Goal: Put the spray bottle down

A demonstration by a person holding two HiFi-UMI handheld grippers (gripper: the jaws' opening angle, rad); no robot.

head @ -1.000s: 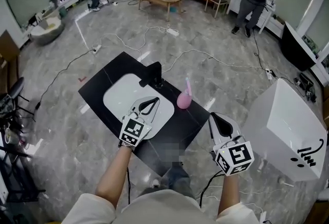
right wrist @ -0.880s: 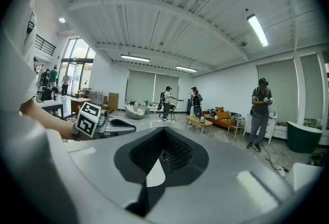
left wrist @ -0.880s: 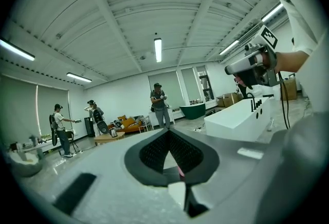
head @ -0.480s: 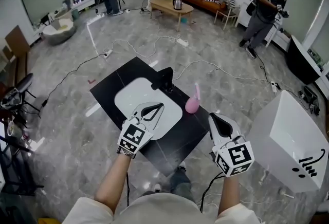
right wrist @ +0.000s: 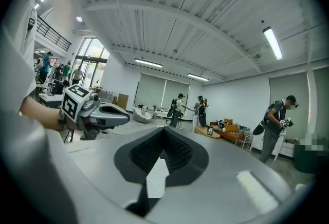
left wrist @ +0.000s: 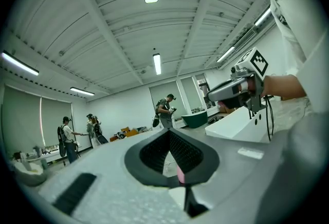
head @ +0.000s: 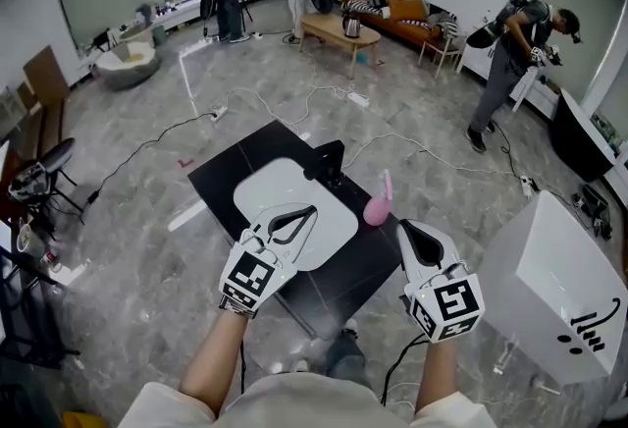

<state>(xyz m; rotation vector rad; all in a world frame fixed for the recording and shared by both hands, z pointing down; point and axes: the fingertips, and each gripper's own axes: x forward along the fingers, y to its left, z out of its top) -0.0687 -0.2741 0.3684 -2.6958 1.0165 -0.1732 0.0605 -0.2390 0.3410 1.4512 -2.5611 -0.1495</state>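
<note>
Black counter (head: 218, 183): a flat, dark, matte slab set cornerwise to us on the grey stone floor. We judge it is the work surface, since everything the task needs sits on it.

White basin (head: 275, 186): a smooth, rounded-rectangle bowl sunk into the slab, glossy against the black around it.

Left gripper (head: 304, 213): it hovers over the near edge of the basin, pointing level toward the faucet. Its ribbed dark pads are pressed tip to tip with nothing between them, so this tong is clenched and empty.

Faucet (head: 327, 161): a black, blocky, angular spout at the basin's far rim.

Spray bottle (head: 377, 210): pink, with a round bulbous body and a slim paler nozzle. It stands upright on the black slab just beside the basin's right edge. It lies between the two grippers and touches neither. We judge the putting-down is done, and a spot off the basin gives it a flat footing.

Right gripper (head: 404, 228): it is held near the counter's right corner, aimed slightly downward, with its marker cube toward us. Its jaws meet at the tips and hold nothing, so it too is clenched and empty. We read both tongs as simply held clear of the bottle.

White box (head: 549, 269): a large, smooth, hard-edged block on the floor, well apart from the counter.
</note>
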